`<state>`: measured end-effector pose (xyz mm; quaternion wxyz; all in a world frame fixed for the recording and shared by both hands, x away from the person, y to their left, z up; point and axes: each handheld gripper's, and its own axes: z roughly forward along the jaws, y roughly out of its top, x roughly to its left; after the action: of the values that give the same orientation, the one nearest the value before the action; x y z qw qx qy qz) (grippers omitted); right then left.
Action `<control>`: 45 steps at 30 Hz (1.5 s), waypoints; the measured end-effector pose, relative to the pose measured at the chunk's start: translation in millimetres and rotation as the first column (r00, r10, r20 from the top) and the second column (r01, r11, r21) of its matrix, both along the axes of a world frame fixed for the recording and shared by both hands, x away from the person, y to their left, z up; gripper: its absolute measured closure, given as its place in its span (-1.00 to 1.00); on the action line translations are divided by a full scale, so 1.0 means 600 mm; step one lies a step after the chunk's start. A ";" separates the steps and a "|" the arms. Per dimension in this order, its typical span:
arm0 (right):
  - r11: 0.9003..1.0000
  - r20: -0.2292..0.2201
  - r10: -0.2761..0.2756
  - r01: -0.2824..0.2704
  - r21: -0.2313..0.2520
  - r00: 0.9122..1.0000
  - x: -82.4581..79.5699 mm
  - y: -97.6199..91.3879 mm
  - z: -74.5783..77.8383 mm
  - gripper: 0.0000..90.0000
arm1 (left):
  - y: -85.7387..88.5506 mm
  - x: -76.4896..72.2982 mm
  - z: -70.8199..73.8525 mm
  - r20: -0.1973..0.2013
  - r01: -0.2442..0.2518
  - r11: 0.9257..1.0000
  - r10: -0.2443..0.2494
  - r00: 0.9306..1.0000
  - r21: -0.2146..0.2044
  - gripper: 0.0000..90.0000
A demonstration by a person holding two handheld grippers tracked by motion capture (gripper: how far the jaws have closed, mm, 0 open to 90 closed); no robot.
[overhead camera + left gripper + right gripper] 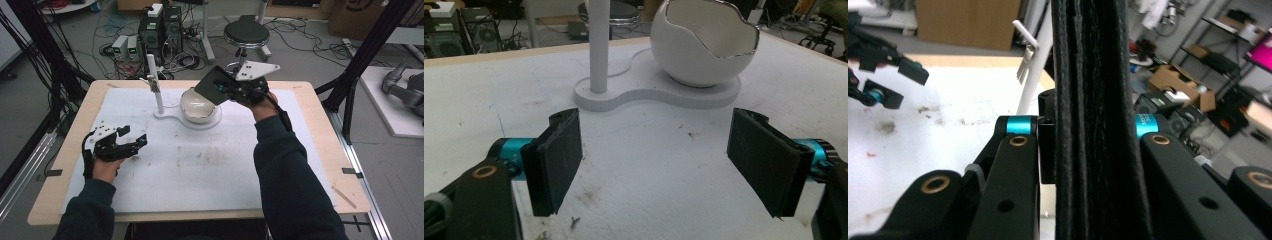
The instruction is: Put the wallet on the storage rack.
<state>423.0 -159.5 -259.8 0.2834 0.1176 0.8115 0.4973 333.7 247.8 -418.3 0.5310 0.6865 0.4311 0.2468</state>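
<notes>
My right gripper (223, 90) hangs over the far middle of the table, shut on a flat black leather wallet (210, 84). The wallet tilts above a white, egg-shaped bowl (197, 106) with a broken-shell rim. In the right gripper view the wallet (1093, 125) stands edge-on between the jaws. The bowl (704, 45) sits on a white base (624, 97) that also carries an upright white post (598, 45). My left gripper (134, 136) rests low at the left of the mat, open, nothing between its pads (556, 160).
A white mat (210, 170) covers the wooden table (320, 130). A small clip (1024, 55) sticks out from the post. Beyond the far edge stand a black stool (246, 34), computer boxes (160, 30) and loose cables. Black frame poles (370, 50) rise at both sides.
</notes>
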 end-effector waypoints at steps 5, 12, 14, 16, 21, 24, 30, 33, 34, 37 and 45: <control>0.993 0.021 0.072 -0.070 -0.091 0.997 0.030 0.040 -0.011 0.65 | 0.000 0.000 0.000 -0.001 0.002 1.000 -0.002 1.000 -0.001 -0.51; 0.968 0.029 0.074 -0.065 -0.244 0.997 0.051 0.069 -0.051 0.65 | 0.005 -0.001 0.000 -0.002 -0.009 1.000 0.009 1.000 -0.013 -0.51; 0.961 0.050 0.082 -0.066 -0.270 0.995 0.058 0.075 -0.059 0.65 | 0.006 -0.001 -0.001 -0.003 -0.010 1.000 0.010 1.000 -0.012 -0.51; 0.952 0.063 0.089 -0.067 -0.297 0.994 0.064 0.081 -0.068 0.65 | 0.005 -0.001 -0.001 -0.004 -0.007 1.000 0.007 1.000 -0.010 -0.51; 0.935 0.077 0.097 -0.065 -0.347 0.992 0.079 0.096 -0.092 0.65 | 0.006 -0.001 -0.001 -0.004 -0.009 1.000 0.009 1.000 -0.015 -0.51; 0.925 0.048 0.110 -0.085 -0.371 0.993 0.081 0.106 -0.109 0.65 | 0.008 -0.001 -0.001 -0.004 -0.011 1.000 0.011 1.000 -0.012 -0.51; 0.945 -0.025 0.116 -0.119 -0.303 0.993 0.079 0.111 -0.127 0.63 | 0.008 -0.002 -0.001 -0.003 -0.010 1.000 0.010 1.000 -0.017 -0.51; 0.955 -0.116 0.100 -0.128 -0.266 0.988 0.079 0.114 -0.131 0.51 | 0.008 -0.002 -0.002 -0.003 -0.009 1.000 0.009 1.000 -0.018 -0.51; 0.958 -0.137 0.094 -0.127 -0.257 0.986 0.079 0.115 -0.133 0.47 | 0.008 -0.002 -0.001 -0.003 -0.008 1.000 0.008 1.000 -0.014 -0.51; 0.973 -0.213 0.068 -0.113 -0.204 0.975 0.079 0.113 -0.137 0.17 | 0.008 -0.003 -0.001 -0.004 -0.010 1.000 0.010 1.000 -0.019 -0.51; 0.985 -0.301 0.069 -0.113 -0.132 0.951 0.056 0.081 -0.137 -0.08 | 0.007 -0.002 -0.001 -0.006 -0.008 1.000 0.008 1.000 -0.018 -0.51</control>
<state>456.5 -111.0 -341.9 0.1434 0.1317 0.8838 0.4253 332.3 252.3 -419.1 0.5350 0.6807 0.4376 0.2429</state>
